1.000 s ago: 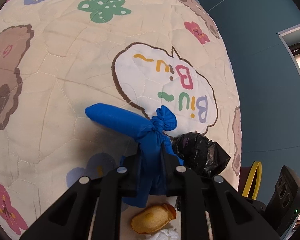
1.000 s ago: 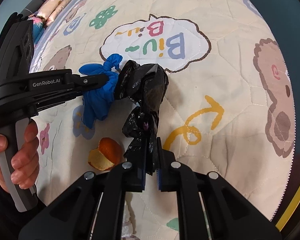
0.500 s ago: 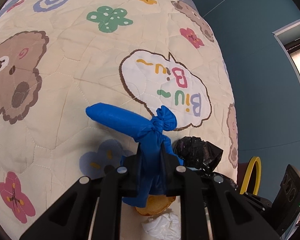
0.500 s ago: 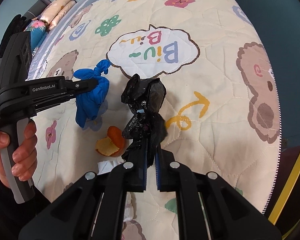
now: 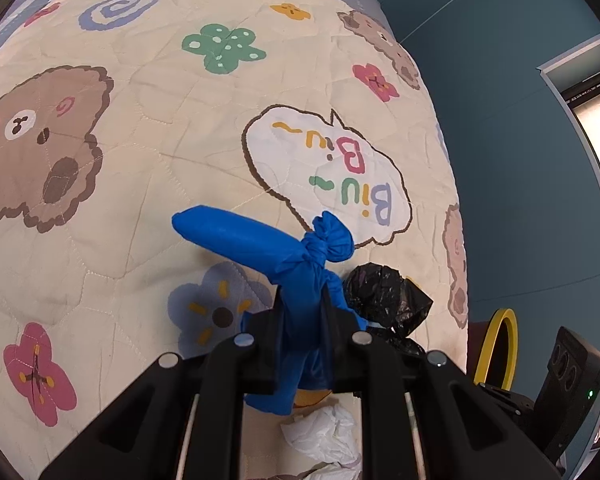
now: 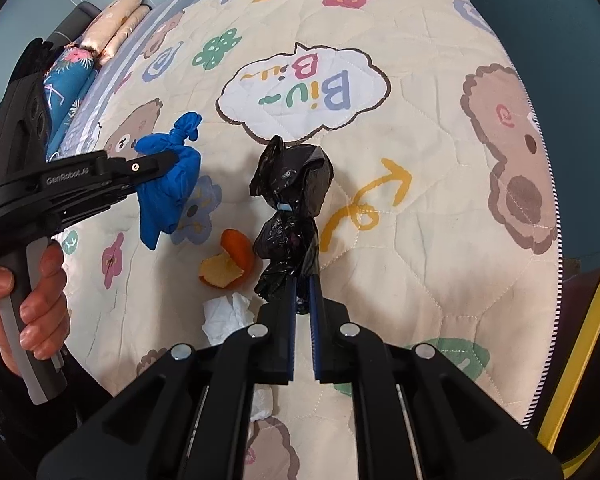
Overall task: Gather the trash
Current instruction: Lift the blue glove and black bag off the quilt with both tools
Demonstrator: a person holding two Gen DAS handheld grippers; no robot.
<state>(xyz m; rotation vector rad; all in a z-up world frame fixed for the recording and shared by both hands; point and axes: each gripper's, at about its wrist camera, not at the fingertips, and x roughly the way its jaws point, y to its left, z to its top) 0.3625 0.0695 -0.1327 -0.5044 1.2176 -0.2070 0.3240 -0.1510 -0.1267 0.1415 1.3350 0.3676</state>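
My left gripper [image 5: 304,312] is shut on a knotted blue bag [image 5: 260,240], held up off the quilt; the same blue bag [image 6: 168,176] hangs from the left gripper [image 6: 172,156] in the right wrist view. My right gripper [image 6: 303,280] is shut on a tied black bag [image 6: 296,188], lifted above the bed; that black bag [image 5: 384,300] shows beside the blue one in the left wrist view. On the quilt below lie an orange peel [image 6: 228,264] and a crumpled white tissue [image 6: 228,312], the tissue [image 5: 324,436] partly hidden by my left fingers.
A cream quilt [image 6: 420,240] with bears, flowers and a "Biu Biu" bubble covers the bed. Folded pillows [image 6: 112,24] lie at its far end. A yellow-rimmed object [image 5: 500,344] stands past the bed's edge on blue floor. A hand [image 6: 32,292] holds the left gripper's handle.
Both grippers rose with their bags, so the quilt looks farther away. The orange peel and white tissue have come further into view beneath them.
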